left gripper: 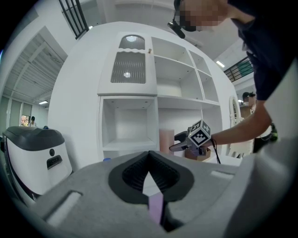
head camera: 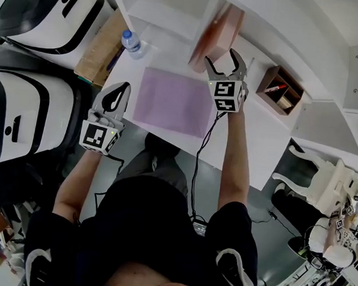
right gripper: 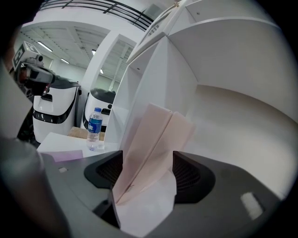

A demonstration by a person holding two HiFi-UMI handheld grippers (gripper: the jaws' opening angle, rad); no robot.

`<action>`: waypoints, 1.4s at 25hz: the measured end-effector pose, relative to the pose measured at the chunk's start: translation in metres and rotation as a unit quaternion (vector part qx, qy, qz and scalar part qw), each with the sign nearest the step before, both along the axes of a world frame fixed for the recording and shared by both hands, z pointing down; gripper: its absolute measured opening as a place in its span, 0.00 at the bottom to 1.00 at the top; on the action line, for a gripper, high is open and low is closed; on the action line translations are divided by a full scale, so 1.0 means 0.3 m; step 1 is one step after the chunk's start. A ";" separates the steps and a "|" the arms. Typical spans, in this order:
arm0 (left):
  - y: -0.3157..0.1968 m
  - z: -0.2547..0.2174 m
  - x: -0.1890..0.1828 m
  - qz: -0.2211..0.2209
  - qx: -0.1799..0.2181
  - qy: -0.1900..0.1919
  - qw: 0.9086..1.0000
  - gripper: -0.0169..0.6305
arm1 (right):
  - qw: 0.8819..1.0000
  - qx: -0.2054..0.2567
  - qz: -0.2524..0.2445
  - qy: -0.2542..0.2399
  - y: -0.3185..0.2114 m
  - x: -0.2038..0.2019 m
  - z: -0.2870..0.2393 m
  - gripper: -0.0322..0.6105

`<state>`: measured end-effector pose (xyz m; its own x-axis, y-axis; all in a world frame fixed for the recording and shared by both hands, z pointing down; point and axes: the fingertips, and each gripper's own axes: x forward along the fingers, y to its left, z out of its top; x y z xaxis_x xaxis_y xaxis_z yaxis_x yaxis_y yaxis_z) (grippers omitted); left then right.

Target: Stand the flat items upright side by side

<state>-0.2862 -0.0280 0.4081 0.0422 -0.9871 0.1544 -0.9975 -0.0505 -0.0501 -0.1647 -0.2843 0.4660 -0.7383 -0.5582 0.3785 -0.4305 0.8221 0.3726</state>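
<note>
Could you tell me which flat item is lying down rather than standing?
The purple sheet, flat on the table; the pink items stand upright in the shelf, between the right gripper's open jaws.

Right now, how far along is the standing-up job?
Done: the pale pink flat items stand, leaning slightly, in the white shelf compartment. In hand: nothing; the right gripper is open around them, the left gripper shut. Left: the purple flat sheet lies on the white table.
</note>
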 end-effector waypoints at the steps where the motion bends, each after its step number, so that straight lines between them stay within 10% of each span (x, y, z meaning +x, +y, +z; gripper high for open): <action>1: 0.000 -0.001 0.001 0.000 0.000 0.000 1.000 0.03 | 1.000 0.001 0.000 -0.001 0.002 0.002 -0.003 0.57; 35: -0.108 0.005 0.084 0.052 -0.001 0.004 0.999 0.03 | 0.983 -0.115 0.029 -0.140 0.326 0.262 -0.130 0.52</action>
